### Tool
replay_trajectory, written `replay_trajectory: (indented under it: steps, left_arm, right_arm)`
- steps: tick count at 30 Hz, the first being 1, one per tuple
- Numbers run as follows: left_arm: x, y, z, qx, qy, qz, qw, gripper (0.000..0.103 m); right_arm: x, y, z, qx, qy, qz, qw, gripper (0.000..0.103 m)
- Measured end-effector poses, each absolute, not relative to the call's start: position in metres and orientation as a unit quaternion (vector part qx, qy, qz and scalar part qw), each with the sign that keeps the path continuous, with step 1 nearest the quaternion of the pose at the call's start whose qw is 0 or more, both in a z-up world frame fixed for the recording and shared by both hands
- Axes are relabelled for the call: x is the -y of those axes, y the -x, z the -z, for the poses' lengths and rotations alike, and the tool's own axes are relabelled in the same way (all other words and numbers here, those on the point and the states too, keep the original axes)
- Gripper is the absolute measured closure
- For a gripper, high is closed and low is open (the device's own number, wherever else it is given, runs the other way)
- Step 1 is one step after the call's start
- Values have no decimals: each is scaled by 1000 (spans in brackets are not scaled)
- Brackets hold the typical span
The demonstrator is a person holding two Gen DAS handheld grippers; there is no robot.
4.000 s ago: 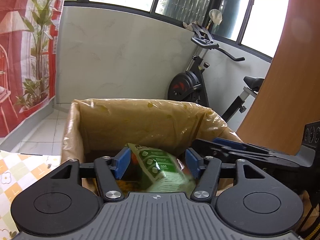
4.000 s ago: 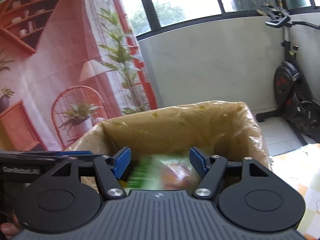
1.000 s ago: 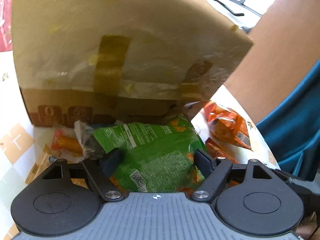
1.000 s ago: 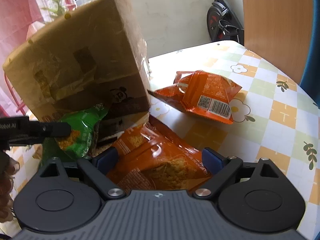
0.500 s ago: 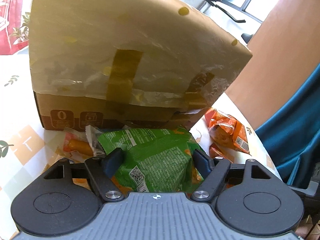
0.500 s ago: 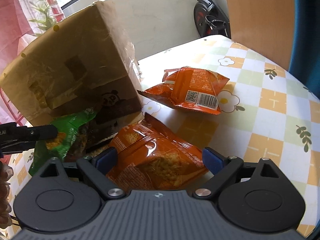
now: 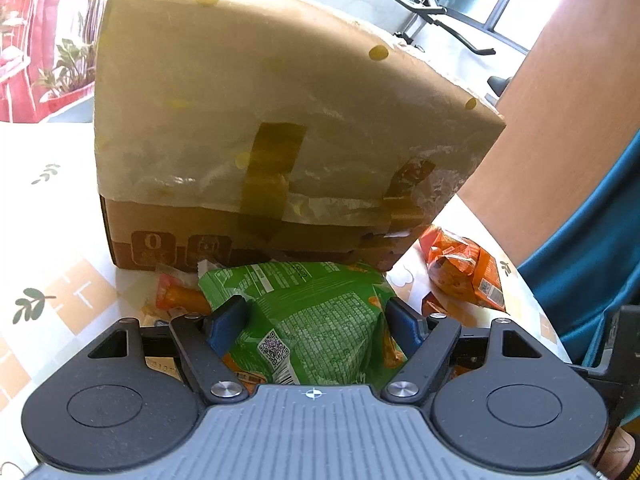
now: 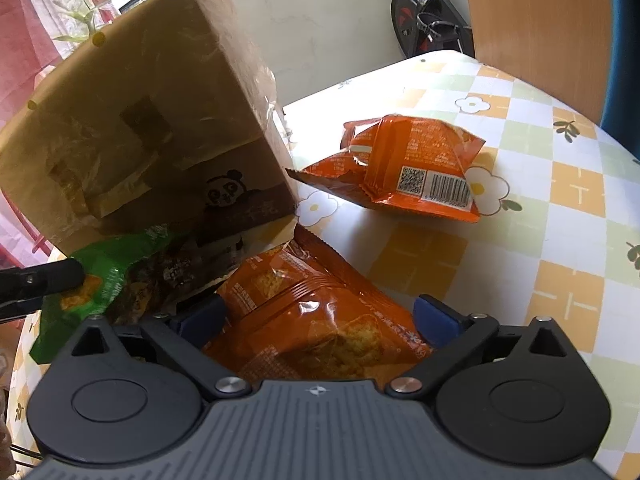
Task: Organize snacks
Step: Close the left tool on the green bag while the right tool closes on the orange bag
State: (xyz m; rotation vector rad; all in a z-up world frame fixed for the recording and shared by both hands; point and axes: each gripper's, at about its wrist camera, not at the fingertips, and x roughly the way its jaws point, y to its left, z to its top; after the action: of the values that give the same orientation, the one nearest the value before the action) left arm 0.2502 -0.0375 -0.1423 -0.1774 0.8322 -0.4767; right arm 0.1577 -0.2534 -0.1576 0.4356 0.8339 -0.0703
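Observation:
A green snack bag (image 7: 320, 320) sits between the pads of my left gripper (image 7: 314, 314), which presses it from both sides just in front of the cardboard box (image 7: 280, 120). The right wrist view shows the same green snack bag (image 8: 104, 276) with one of the left gripper's fingers (image 8: 40, 278) on it. My right gripper (image 8: 319, 316) straddles an orange snack bag (image 8: 320, 320) lying on the table. Its jaws are opening and the pads stand off the bag. A second orange bag (image 8: 412, 168) lies further back, right of the box (image 8: 140, 120).
The box is lined with taped plastic film and stands on a table with a flowered check cloth (image 8: 560, 200). Small packets (image 7: 176, 296) lie at its base. A wooden panel (image 8: 536, 28), an exercise bike (image 8: 424, 20) and blue fabric (image 7: 592, 240) are behind and to the right.
The left gripper has drawn back and up from the box with the green bag in it. The right gripper's jaws have spread wider around the orange bag.

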Motion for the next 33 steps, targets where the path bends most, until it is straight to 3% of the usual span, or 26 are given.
replay_trajectory:
  steps: [7,10,11,12,24,30,33]
  left_arm:
    - [30,-245,137,-392,84,226,888,25]
    - [28,-243,135,-390,85,224,889,25]
    - [27,-243,135,-389,85,223,890,25]
    - [26,-242,135,-389,85,222,890,25]
    - [14,-237,130,-381,95,212,895,25]
    - [3,-229,126,-372,103,201,900,25]
    - [-1,-225,124,-370,105,198,902,25]
  right_arm:
    - [253,-158,160,-405,-217,30,888,2]
    - [252,-156,158,-396,-218,22,891,15]
    - [252,-155,156,-389,-219,14,895,28]
    - [251,-154,153,-382,-218,6,898,34]
    - [245,-155,148,-375,-209,0,903,45]
    - [244,-155,149,-377,-210,-9,902,40]
    - [247,-155,150,-384,-220,0,897,25]
